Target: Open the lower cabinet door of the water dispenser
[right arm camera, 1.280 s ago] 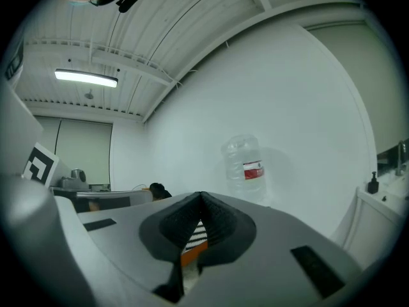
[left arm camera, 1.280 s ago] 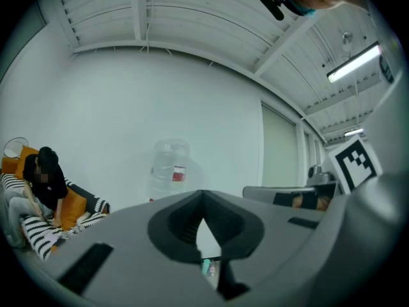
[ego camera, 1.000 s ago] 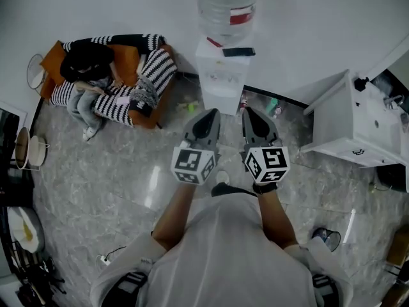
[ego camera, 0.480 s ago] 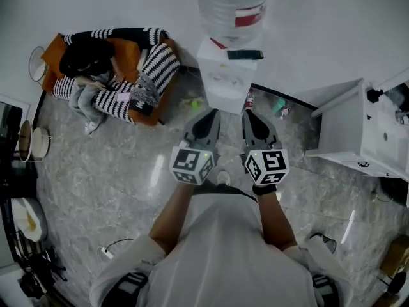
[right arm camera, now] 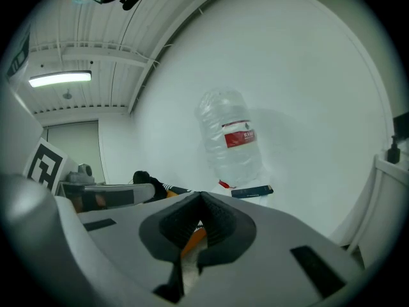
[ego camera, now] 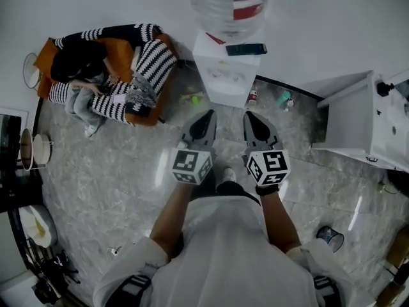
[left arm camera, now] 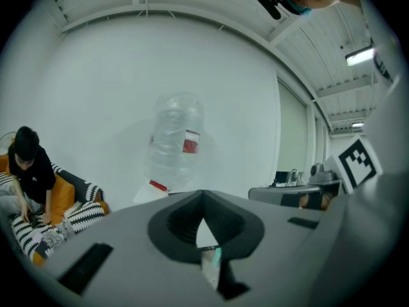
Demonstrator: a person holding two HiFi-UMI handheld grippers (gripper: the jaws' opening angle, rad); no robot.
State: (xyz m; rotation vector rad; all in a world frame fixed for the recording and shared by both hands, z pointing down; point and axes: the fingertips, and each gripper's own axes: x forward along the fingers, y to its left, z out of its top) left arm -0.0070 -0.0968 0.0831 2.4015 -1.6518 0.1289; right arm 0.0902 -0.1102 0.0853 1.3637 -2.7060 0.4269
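Note:
The white water dispenser (ego camera: pixel 223 77) stands against the wall with a clear bottle (ego camera: pixel 227 4) on top and a dark phone (ego camera: pixel 246 48) lying beside the bottle. From above, its lower cabinet door is hidden. My left gripper (ego camera: pixel 206 115) and right gripper (ego camera: pixel 250 116) are held side by side just short of the dispenser, over the floor, both pointing at it. Both are shut with nothing between the jaws. In the left gripper view the jaws (left arm camera: pixel 202 195) meet below the bottle (left arm camera: pixel 176 139). In the right gripper view the jaws (right arm camera: pixel 200 197) meet below the bottle (right arm camera: pixel 231 146) and the phone (right arm camera: pixel 252 191).
A person sits on an orange sofa (ego camera: pixel 121 56) with striped cushions to the left of the dispenser. A white cabinet (ego camera: pixel 358 120) stands to the right. Small bottles (ego camera: pixel 284 98) lie on the floor by the wall, and a cup (ego camera: pixel 329 237) sits at the lower right.
Both grippers have moved forward and lower toward the dispenser, which now stands closer in the head view. Their jaws have stayed shut.

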